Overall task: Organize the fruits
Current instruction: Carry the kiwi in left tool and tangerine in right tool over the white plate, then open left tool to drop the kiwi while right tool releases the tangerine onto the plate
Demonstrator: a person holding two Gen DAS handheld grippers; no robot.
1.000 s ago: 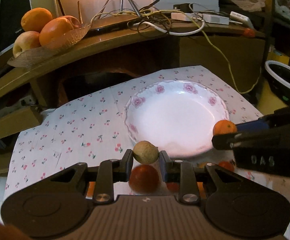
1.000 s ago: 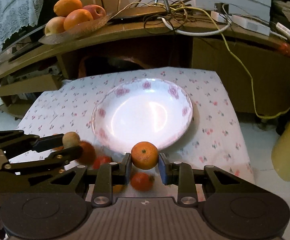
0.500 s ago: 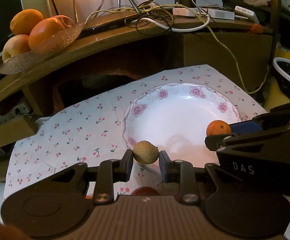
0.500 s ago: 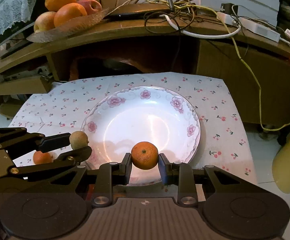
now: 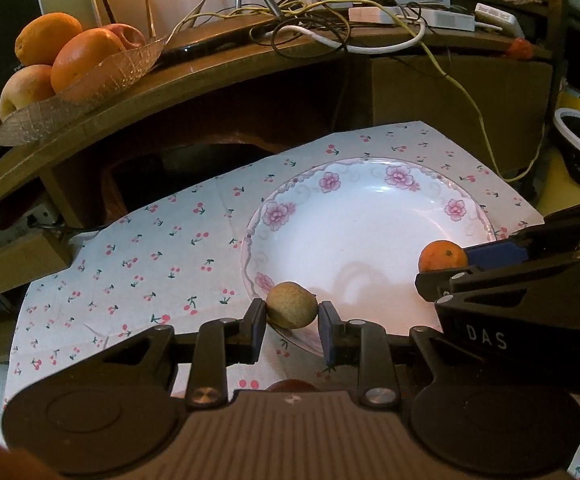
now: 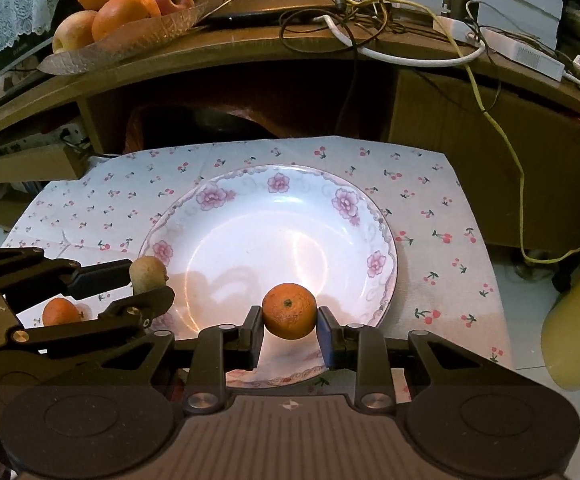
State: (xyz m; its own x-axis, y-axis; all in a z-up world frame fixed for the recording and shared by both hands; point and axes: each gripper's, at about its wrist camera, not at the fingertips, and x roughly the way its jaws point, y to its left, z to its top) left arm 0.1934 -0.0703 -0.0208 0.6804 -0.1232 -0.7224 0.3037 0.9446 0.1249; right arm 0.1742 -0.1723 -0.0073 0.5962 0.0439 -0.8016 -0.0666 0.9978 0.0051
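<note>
A: Holding one fruit apiece, both claws hang over the near part of the flowered plate (image 6: 374, 236). What does the left gripper (image 5: 292, 320) carry?

B: A small tan-brown fruit (image 5: 292, 311), clenched between its two pads. Seen from the left wrist, it lies over the plate's near-left rim. From the right wrist the same fruit (image 6: 147, 274) shows at the plate's left edge, pinched at the tip of the black fingers.

A: And the right gripper (image 6: 289, 322)?

B: It grasps a small orange (image 6: 289, 311), stem end facing the camera, pads pressed to both sides. The orange is over the near part of the plate. From the left wrist it (image 5: 442, 256) shows above the plate's right side.

A: Whether either fruit touches the plate?

B: Cannot be told; shadows fall on the white surface under each.

A: Other fruit on the cloth?

B: One more small orange fruit (image 6: 61, 312) lies on the cherry-print cloth (image 6: 101, 208), left of the plate and partly behind the left claw.

A: Background?

B: A glass dish (image 5: 101, 80) of oranges and apples stands on the wooden shelf (image 5: 217, 76), upper left, well apart from the plate. Tangled cables (image 6: 370, 12) lie on the shelf to its right.
</note>
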